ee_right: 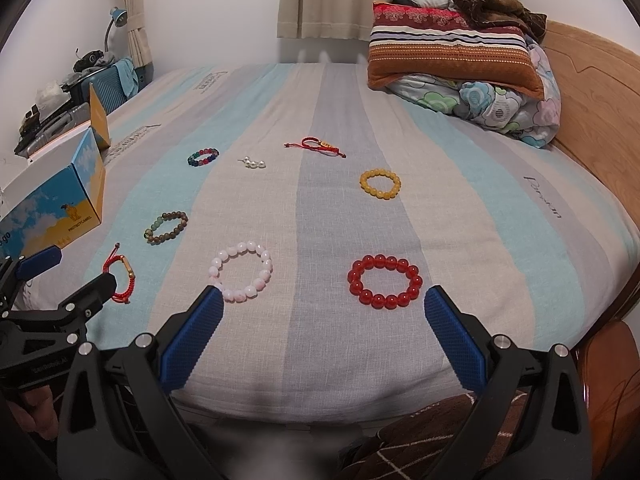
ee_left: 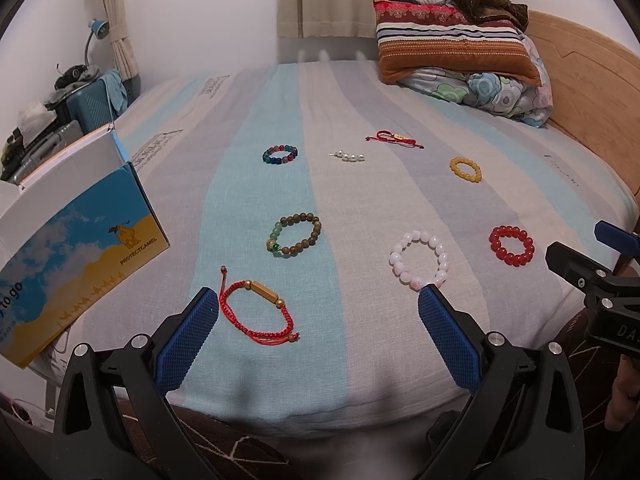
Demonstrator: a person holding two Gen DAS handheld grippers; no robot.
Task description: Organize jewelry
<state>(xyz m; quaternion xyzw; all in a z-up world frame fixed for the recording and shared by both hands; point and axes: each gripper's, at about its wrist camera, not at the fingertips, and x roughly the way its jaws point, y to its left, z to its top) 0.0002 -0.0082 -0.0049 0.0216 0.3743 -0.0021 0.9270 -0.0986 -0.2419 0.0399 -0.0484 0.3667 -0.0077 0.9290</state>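
Several bracelets lie spread on the striped bedsheet. My left gripper (ee_left: 316, 304) is open just above the sheet's near edge, with a red cord bracelet with a gold tube (ee_left: 256, 312) beside its left finger. A brown and green bead bracelet (ee_left: 296, 236) lies beyond it. My right gripper (ee_right: 324, 304) is also open and empty, with a pink bead bracelet (ee_right: 242, 270) by its left finger and a red bead bracelet (ee_right: 385, 286) between the fingers, farther out. Farther back lie a yellow bracelet (ee_right: 380, 184), a multicolour bracelet (ee_right: 203, 157), pearls (ee_right: 253, 164) and a second red cord bracelet (ee_right: 318, 146).
An open blue and yellow cardboard box (ee_left: 72, 256) stands on the bed at the left. Pillows and a folded quilt (ee_left: 464, 64) are stacked at the far right against the wooden headboard (ee_left: 592, 92). Suitcases and clutter (ee_left: 60, 112) stand beyond the bed's left side.
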